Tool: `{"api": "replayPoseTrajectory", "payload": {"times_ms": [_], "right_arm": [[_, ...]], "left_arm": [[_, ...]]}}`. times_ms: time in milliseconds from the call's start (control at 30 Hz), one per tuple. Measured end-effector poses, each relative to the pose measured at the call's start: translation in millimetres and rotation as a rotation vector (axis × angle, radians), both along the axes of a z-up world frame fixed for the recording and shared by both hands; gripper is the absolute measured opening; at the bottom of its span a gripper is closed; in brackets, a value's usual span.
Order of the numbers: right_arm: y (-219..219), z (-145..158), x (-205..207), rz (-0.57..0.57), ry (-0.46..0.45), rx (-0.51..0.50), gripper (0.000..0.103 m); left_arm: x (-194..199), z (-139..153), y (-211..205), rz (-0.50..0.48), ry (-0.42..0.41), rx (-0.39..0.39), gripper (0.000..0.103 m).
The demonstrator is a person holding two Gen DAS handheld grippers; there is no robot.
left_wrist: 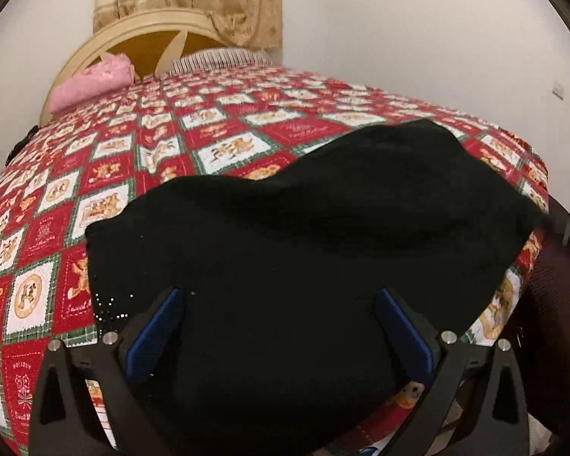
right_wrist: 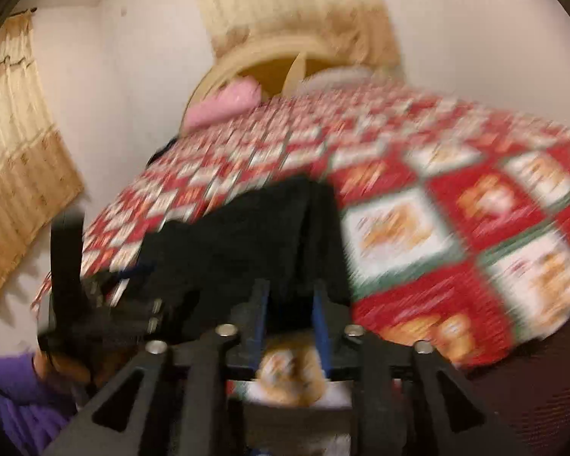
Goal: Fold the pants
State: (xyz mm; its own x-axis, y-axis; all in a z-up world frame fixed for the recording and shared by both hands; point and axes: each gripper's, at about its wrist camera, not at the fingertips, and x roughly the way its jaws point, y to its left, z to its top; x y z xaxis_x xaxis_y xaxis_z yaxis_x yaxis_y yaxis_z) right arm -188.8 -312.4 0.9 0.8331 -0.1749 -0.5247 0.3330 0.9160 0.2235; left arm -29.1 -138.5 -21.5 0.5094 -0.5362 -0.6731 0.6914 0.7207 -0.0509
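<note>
Black fabric pants (left_wrist: 304,235) lie bunched on the near end of a bed under a red, white and green patchwork quilt (left_wrist: 106,174); folds in the dark cloth are hard to make out.

Left gripper (left_wrist: 281,296): jaws stand wide apart over the pants, blue pads not pressing the cloth. Its lower body is cut off by the picture edge.

Right gripper (right_wrist: 290,288): view heavily blurred. Jaws stand partly apart with the pants' edge between the blue pads; whether the pads press on it cannot be told.

A purple sleeve (right_wrist: 15,399) shows at the lower left of the right view. A pink pillow (left_wrist: 91,85) rests against the cream headboard (left_wrist: 133,34).
</note>
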Motion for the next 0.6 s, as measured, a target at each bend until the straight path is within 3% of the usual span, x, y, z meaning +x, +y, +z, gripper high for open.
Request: {"api": "replayPoseTrajectory", "payload": {"times_ms": [100,233,300,333,367,400,600], "right_arm": [[-1,29,2,-0.023,-0.093,-0.097,0.036],[7,38,57,0.12,-0.048,-0.108,0.035],[10,23,95,0.153,0.048,-0.139,0.026],[9,12,114,0.128,0.127,-0.169,0.023],[3,-3,134,0.047,0.232,-0.225,0.014],[-3,-9,141,0.013,0.253,-0.24,0.013],[-42,-14,160,-0.061,0.224,-0.074,0.013]], "left_arm": [[7,-1,6,0.013,0.051,-0.027,0.103],[7,-1,8,0.029,0.058,-0.029,0.103],[5,-2,10,0.034,0.058,-0.029,0.103],[5,-3,11,0.038,0.064,-0.033,0.103],[5,-5,13,0.044,0.073,-0.039,0.103],[6,-8,14,0.046,0.081,-0.038,0.103],[4,-9,17,0.031,0.073,-0.055,0.103]]}}
